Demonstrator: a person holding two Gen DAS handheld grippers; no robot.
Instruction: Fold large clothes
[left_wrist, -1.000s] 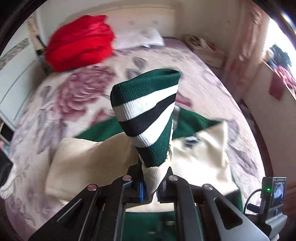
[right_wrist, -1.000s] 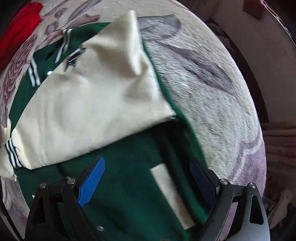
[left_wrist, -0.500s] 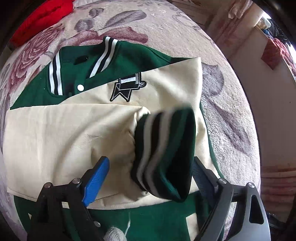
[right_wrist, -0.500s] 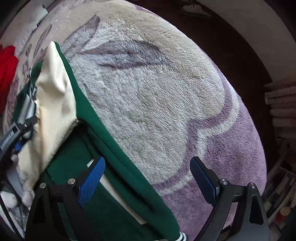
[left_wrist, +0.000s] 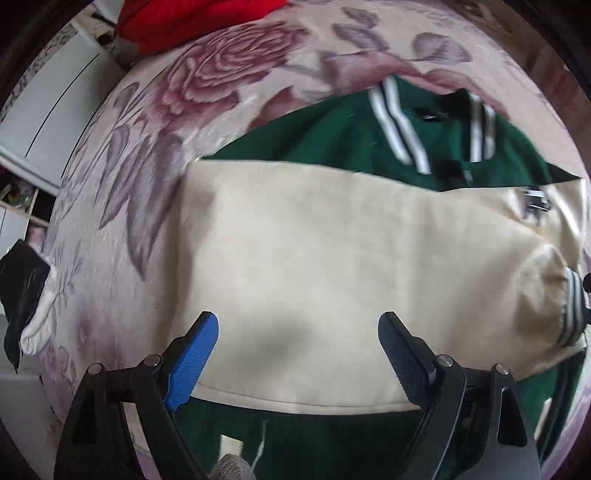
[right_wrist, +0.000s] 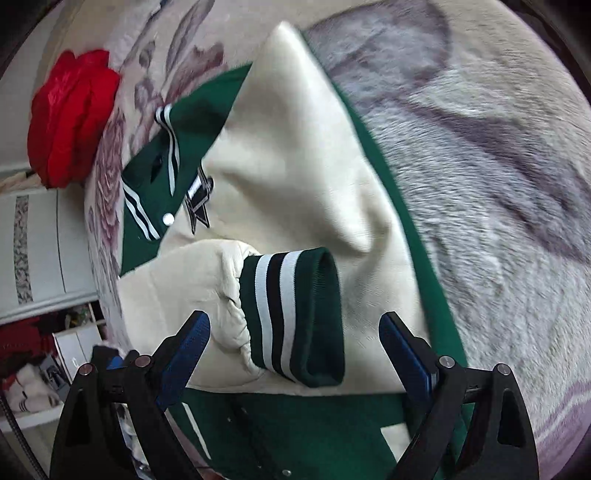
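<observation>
Your green and cream jacket (left_wrist: 332, 240) lies flat on the flowered blanket (left_wrist: 147, 166), both cream sleeves folded across its front. Your left gripper (left_wrist: 297, 332) hangs over the upper sleeve (left_wrist: 314, 258), jaws wide apart, gripping nothing. Your right gripper (right_wrist: 293, 328) hovers above that sleeve's striped cuff (right_wrist: 295, 314); its jaws are closing, the cuff lying between them, pads clear of it. A red bundle (right_wrist: 70, 118) sits beyond the jacket's collar.

**Setting: home bedroom**

A bed under a plush floral blanket (left_wrist: 221, 81) fills both views. White wardrobe panels (right_wrist: 44, 243) stand alongside. A red garment (right_wrist: 70, 118) lies at the head; cluttered shelves (right_wrist: 55, 354) show low beside the bed.
</observation>
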